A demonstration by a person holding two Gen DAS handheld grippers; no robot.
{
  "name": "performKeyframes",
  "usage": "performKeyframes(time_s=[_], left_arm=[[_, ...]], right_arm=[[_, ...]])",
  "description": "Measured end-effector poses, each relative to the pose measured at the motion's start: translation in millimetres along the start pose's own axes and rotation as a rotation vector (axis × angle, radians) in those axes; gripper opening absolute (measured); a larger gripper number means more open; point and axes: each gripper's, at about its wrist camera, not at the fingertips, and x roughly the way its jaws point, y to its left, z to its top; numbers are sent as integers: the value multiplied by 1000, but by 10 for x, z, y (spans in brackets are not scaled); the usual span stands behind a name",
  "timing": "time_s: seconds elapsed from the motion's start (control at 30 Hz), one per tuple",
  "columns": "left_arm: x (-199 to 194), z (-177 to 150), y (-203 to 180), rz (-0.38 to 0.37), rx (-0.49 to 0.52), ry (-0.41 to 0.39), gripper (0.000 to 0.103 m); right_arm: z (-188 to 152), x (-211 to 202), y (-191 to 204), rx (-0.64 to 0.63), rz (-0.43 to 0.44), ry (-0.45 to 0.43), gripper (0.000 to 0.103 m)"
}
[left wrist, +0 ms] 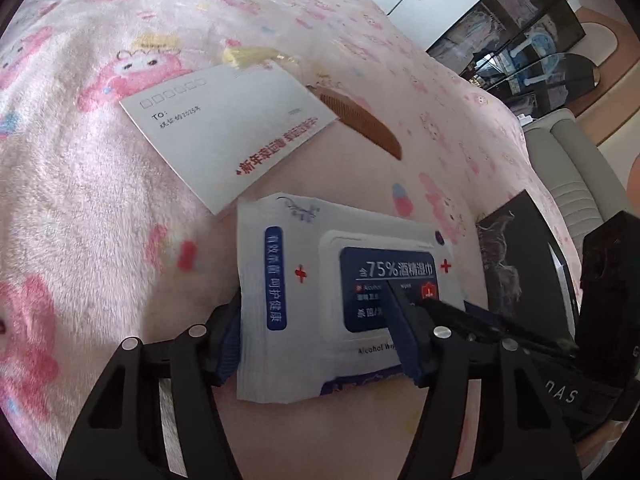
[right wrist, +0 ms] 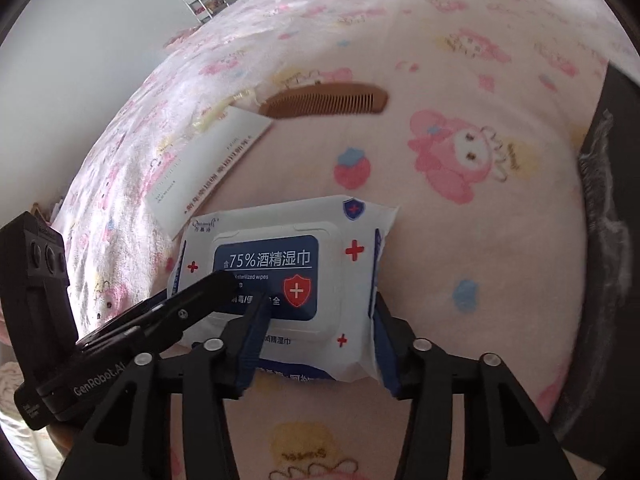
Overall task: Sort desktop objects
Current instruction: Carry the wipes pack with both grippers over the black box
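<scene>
1. Wipes pack [left wrist: 320,280] is lying on the pink blanket [left wrist: 100,220], just beside the envelope [left wrist: 224,132].
2. Left gripper [left wrist: 316,344] is clamping the pack's left end, jaws part-open, pads pressing.
3. Right gripper [right wrist: 320,344] is gripping the pack's right end likewise.
4. Comb [right wrist: 324,102] is lying beyond, touching the envelope's far corner.
</scene>
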Motion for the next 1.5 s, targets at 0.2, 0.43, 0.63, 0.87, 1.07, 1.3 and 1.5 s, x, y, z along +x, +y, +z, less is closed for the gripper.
performKeyframes(time_s=[0.2, 0.43, 0.63, 0.87, 1.07, 1.3, 1.5], left_arm=[[-235, -176, -330, -51, 46, 30, 57], [-624, -347, -1080, -88, 190, 25, 57], [-794, -269, -1807, -130, 299, -1, 57], [-703, -227, -2560, -154, 386, 25, 57], [-456, -250, -3115, -179, 435, 43, 57], [-183, -388, -3569, -185, 496, 86, 57], [-28, -436, -3689, -177, 507, 103, 57]], right_arm=[[-221, -597, 43, 14, 17, -48, 39], [-470, -1354, -149, 70, 13, -127, 39], [-518, -1949, -450, 123, -13, -213, 39], [-470, -2469, -867, 176, -55, -285, 39], [-433, -2792, -1307, 207, -100, -325, 39], [-512, -2974, -1802, 274, -116, -344, 39], [-526, -2989, -1970, 286, -127, -351, 39]])
